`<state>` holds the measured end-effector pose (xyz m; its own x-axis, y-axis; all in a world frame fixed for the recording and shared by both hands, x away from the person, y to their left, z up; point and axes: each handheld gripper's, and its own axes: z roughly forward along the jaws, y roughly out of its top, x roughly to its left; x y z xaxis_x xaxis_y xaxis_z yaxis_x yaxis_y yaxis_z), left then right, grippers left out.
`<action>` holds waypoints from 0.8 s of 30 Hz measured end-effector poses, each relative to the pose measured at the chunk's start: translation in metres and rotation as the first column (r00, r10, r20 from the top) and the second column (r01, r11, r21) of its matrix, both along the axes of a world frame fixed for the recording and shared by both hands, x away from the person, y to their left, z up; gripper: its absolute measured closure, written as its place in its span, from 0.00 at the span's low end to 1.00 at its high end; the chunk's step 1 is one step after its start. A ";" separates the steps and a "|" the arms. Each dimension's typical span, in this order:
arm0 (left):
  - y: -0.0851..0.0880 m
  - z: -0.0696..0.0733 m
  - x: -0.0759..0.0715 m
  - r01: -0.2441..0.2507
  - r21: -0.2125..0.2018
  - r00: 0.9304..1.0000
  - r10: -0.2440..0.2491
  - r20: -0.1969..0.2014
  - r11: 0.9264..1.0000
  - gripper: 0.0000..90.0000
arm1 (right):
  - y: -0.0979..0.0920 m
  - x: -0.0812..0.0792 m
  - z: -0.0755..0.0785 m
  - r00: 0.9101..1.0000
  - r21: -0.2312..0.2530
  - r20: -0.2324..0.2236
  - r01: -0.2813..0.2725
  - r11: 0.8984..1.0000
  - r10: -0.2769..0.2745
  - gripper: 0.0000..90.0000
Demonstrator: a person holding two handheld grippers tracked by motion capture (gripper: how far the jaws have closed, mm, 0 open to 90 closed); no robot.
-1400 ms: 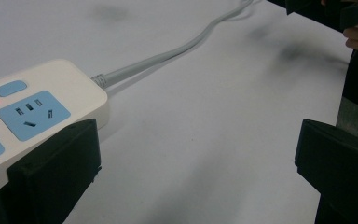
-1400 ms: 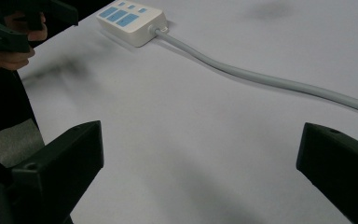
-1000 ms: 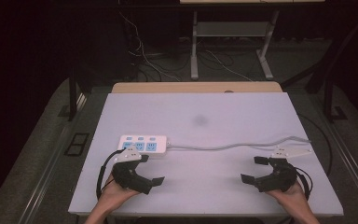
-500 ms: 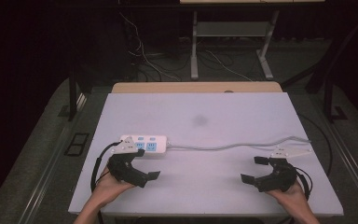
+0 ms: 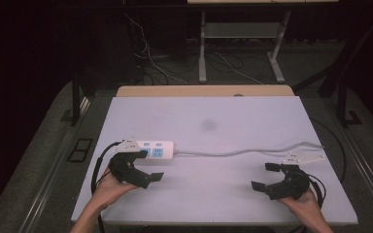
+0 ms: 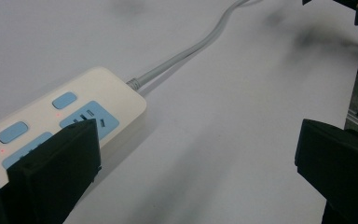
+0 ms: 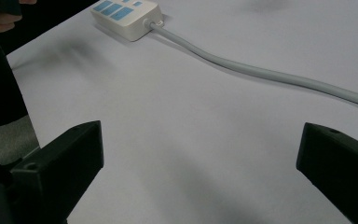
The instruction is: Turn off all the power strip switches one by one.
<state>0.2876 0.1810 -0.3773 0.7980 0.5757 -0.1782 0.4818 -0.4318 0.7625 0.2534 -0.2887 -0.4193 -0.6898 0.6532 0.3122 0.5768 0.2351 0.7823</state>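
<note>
White power strip [image 5: 156,148] with blue sockets, lying flat on the pale counter [image 5: 233,121] toward its left side; grey cord [image 5: 243,151] leaving the strip's right end and snaking away across the counter toward the right edge

Left tongs [image 5: 148,166] just in front of the strip, at its left half, released and spread wide; rear jaw right against the strip's near edge or just over it, contact impossible to tell from the high view; front jaw well clear of the strip, out over bare counter. Seen along the left tongs [image 6: 198,154]: one black jaw rising in front of the strip [image 6: 65,123] and covering part of a blue socket, small red lights beside the blue switches, the other jaw far off to the side of the strip, nothing between the two

Right tongs [image 5: 263,175] well apart from the strip, near the counter's front right, on the near side of the cord, also released and wide, gripping nothing. Along the right tongs [image 7: 200,158]: bare counter between the jaws, the cord [image 7: 261,72] crossing beyond them, the strip [image 7: 128,14] far off at the cord's end
</note>
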 end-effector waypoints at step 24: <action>-0.005 0.019 0.032 0.006 0.064 1.000 -0.006 -0.003 0.998 0.00 | -0.002 -0.001 0.000 1.000 -0.002 0.002 0.011 1.000 -0.011 0.00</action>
<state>0.3200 0.1757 -0.3586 0.8010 0.5813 -0.1434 0.4814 -0.4829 0.7315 0.2521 -0.2910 -0.4189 -0.6830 0.6614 0.3099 0.5779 0.2298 0.7831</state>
